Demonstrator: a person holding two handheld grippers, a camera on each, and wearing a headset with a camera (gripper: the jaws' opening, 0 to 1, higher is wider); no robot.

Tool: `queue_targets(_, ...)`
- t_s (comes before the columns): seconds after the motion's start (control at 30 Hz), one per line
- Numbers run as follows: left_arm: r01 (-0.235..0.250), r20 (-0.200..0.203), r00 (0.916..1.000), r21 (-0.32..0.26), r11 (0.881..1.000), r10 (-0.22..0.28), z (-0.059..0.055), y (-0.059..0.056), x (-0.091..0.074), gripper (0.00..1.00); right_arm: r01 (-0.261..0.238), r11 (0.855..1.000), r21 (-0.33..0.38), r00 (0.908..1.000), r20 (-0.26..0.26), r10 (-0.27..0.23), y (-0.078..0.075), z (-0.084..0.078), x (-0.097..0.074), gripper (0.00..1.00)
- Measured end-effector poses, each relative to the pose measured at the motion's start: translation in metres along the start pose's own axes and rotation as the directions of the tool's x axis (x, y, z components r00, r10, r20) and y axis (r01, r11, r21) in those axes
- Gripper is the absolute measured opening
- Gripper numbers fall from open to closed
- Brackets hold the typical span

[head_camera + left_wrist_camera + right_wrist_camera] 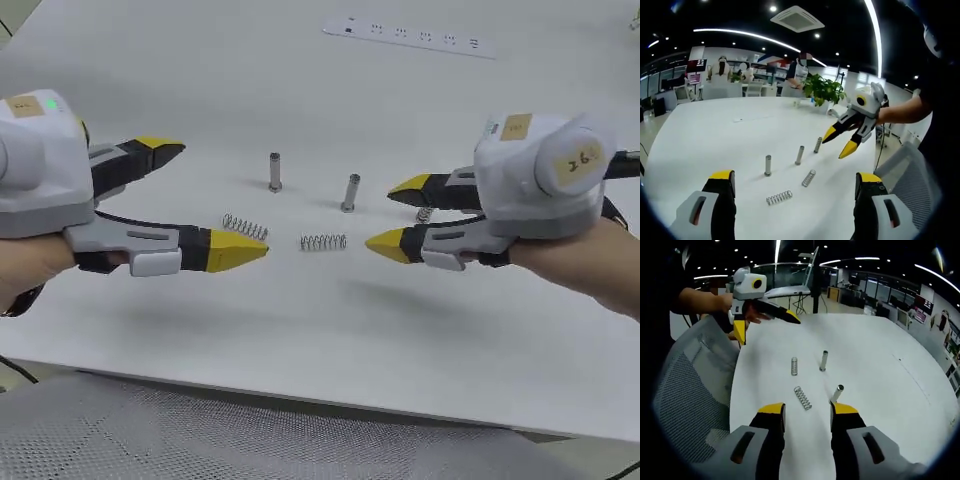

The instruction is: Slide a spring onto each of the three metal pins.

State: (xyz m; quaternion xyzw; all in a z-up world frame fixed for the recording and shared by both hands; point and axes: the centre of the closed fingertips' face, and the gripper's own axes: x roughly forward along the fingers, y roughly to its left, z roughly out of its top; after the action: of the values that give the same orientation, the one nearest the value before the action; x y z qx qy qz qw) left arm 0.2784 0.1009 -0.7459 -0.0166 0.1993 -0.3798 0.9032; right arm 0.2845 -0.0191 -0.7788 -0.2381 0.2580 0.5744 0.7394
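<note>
Two bare metal pins [275, 171] [350, 193] stand upright mid-table; the same two pins [768, 165] [799, 155] appear in the left gripper view. Two springs [245, 227] [323, 241] lie loose in front of them. A third spring [424, 213] [817, 145] stands slanted behind the right gripper's jaws; whether it sits on a pin I cannot tell. My left gripper [215, 200] [795, 179] hovers wide open, left of the springs. My right gripper [383, 215] [807, 412] is open too, on the right, with nothing held.
A white power strip [410, 36] lies at the table's far edge. A grey mesh chair [200, 430] sits below the near table edge. Beyond the table are a potted plant [825, 90] and office desks with people.
</note>
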Motion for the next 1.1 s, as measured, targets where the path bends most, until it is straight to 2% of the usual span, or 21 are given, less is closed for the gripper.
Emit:
queue_targets(0.27, 0.006, 0.000, 1.0000, 0.000, 1.000, -0.006, -0.001, -0.002, 0.001, 0.97, -0.056, 0.995, -0.087, 0.9976, -0.047, 0.052, 0.011, 0.005, 0.019, 0.29)
queue_targets(0.4, 0.007, -0.003, 1.0000, 0.001, 1.000, -0.007, -0.001, -0.002, 0.001, 0.97, -0.082, 0.992, -0.095, 0.9941, -0.079, 0.075, 0.013, -0.001, 0.029, 0.27)
queue_targets(0.63, 0.006, -0.004, 1.0000, 0.000, 1.000, -0.006, -0.002, -0.001, 0.001, 0.97, -0.102, 0.986, -0.129, 0.9886, -0.124, 0.086, 0.017, -0.007, 0.043, 0.26)
queue_targets(0.8, 0.008, -0.005, 1.0000, 0.000, 1.000, -0.008, -0.003, -0.001, 0.001, 0.97, -0.110, 0.985, -0.135, 0.9842, -0.153, 0.089, 0.012, -0.011, 0.055, 0.24)
queue_targets(1.1, 0.007, -0.009, 0.9999, -0.002, 1.000, -0.007, -0.004, 0.000, 0.001, 0.97, -0.117, 0.986, -0.121, 0.9754, -0.201, 0.091, 0.006, -0.021, 0.066, 0.21)
